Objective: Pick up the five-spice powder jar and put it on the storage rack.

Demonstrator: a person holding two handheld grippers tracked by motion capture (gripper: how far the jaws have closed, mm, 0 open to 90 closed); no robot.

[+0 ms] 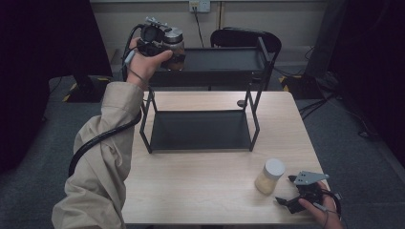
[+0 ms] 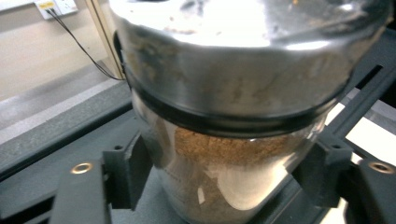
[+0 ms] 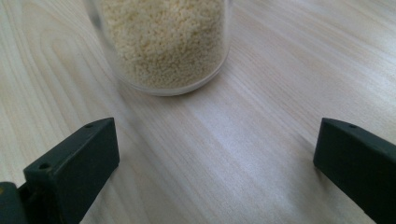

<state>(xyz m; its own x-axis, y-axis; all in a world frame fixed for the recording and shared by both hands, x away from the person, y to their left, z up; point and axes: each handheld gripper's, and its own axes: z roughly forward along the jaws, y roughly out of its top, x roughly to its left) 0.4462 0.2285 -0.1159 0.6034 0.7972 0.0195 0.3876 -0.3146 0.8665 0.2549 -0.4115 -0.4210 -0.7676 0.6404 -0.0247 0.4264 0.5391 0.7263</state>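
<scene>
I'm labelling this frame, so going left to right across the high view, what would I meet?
Left gripper holding the brown-filled jar → black two-tier rack → jar of pale grains → right gripper.

Lab-like room: dark curtains [image 1: 43, 47], bare table [image 1: 200, 176].

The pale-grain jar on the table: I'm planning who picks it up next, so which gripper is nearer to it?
Right. The right gripper sits open on the table just beside the pale-grain jar, not touching it. The left gripper is far off, up at the rack's top shelf, holding a brown-powder jar.
</scene>
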